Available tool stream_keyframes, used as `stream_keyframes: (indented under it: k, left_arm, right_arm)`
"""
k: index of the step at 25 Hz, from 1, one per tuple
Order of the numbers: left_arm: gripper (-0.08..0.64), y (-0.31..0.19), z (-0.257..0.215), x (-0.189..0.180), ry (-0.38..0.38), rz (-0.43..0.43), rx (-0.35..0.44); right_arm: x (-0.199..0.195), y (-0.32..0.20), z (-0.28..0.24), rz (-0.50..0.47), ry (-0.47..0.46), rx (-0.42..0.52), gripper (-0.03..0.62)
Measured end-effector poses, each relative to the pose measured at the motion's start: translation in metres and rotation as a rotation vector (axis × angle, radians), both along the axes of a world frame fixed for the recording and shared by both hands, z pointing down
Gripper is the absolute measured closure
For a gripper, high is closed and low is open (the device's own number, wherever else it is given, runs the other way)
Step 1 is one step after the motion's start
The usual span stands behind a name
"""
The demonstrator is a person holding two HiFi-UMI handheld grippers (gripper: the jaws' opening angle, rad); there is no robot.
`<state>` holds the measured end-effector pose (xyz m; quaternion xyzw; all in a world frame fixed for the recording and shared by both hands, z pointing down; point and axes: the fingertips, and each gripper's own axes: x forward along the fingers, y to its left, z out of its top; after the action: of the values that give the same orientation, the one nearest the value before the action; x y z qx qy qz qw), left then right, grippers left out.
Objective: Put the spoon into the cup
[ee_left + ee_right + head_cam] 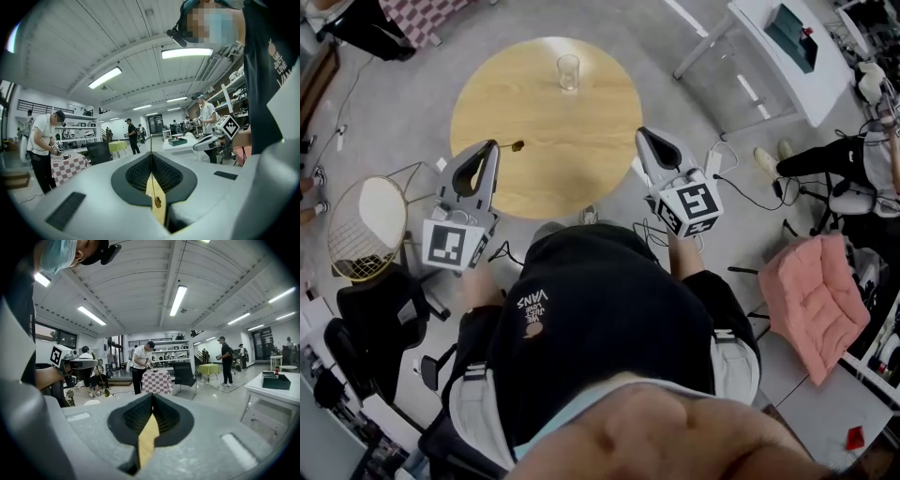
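The round wooden worktop (581, 159) lies ahead. The right tool (642, 133), jaws together on nothing, waits at its near edge, likely unneeded. The left tool (493, 145) points toward the cup (568, 71), upright at the far side. Its jaws pinch the spoon (517, 145), apparently by the handle, so the bowl leads.

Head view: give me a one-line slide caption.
Left claw holds the spoon over the round wooden table; glass cup stands at its far side; right claw shut, empty.
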<state>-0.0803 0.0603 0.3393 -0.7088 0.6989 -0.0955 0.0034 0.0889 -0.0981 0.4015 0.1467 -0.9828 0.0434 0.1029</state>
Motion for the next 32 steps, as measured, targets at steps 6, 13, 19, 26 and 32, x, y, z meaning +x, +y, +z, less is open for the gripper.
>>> stream_keyframes:
  k: [6,13,19,26,32]
  left_arm:
    - [0.549,-0.017,-0.004,-0.005,-0.031,0.012,0.016]
    - [0.549,-0.035,-0.013,-0.028,-0.022,0.073,0.016]
    - [0.549,-0.063,-0.017,-0.047,-0.071,0.168,0.020]
    - [0.549,-0.092,-0.013,-0.068,-0.035,0.286,0.010]
    - [0.549,-0.118,-0.006,-0.081,-0.009,0.362,0.000]
  right_arm:
    - [-0.011,-0.009,0.002,-0.030,0.000,-0.010,0.594]
    - [-0.026,-0.007,0.002,0.026,0.000,-0.020,0.594]
    - [-0.026,-0.014,-0.002,0.123,-0.001,-0.037,0.594]
    - [-0.030,-0.013,0.000,0.247,0.003,-0.060,0.594]
    - [-0.032,-0.012,0.003,0.338,0.007,-0.078,0.594]
